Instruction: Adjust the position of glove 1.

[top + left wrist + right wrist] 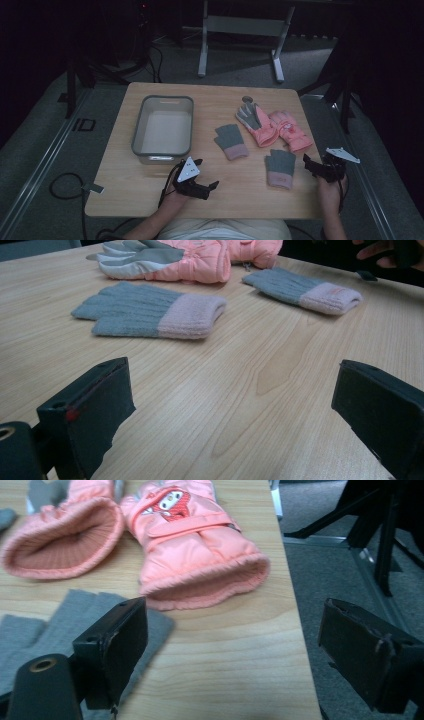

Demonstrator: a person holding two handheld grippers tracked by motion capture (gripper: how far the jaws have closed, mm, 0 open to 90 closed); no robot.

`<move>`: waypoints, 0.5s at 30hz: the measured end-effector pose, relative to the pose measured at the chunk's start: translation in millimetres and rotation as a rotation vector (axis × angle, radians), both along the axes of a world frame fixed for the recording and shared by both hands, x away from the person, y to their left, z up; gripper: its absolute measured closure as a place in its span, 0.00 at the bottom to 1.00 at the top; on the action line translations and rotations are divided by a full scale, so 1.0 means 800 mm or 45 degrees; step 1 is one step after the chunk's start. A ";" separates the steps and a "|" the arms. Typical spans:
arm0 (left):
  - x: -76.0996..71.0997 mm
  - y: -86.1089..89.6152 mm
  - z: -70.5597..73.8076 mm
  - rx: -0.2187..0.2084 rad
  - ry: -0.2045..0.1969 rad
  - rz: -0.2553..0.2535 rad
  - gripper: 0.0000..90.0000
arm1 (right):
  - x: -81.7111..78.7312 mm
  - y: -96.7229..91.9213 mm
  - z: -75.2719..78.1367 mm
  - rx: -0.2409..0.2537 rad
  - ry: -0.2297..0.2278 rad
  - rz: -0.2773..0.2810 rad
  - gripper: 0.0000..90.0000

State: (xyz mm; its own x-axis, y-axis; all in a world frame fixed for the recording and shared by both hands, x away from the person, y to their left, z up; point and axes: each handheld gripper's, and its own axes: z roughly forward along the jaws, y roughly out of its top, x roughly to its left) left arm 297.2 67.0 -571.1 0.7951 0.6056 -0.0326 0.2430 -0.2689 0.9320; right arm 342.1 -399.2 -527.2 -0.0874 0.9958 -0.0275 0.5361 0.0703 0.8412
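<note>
Four gloves lie on the wooden table, and no readable writing shows on any of them. Largest thing on the board is the grey tub, sitting far left with a pale inside. Right of it, at the far right, two pink padded gloves rest side by side and touching: the left pink glove shows a grey palm, the right pink glove carries a strap across the wrist and a small red-and-white cartoon patch. Nearer, two grey knit gloves with pink cuffs lie apart: the middle knit glove and the near knit glove. The left gripper rests low at the near edge beside the tub, jaws spread wide, nothing between them. The right gripper sits just beside the near knit glove, jaws parted, empty.
</note>
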 end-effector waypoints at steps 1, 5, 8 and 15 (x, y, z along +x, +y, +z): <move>0.000 0.000 0.000 0.001 0.000 0.002 0.03 | 0.001 0.002 0.005 -0.002 0.010 0.011 0.14; 0.000 -0.001 0.000 0.005 -0.003 0.003 0.03 | 0.001 0.006 0.017 -0.034 -0.024 0.021 0.14; 0.000 0.000 0.000 0.001 -0.002 0.005 0.03 | 0.002 0.008 0.025 -0.033 -0.036 0.024 0.14; 0.000 -0.001 0.000 0.001 -0.002 0.006 0.03 | 0.008 0.017 0.071 -0.070 -0.146 0.034 0.14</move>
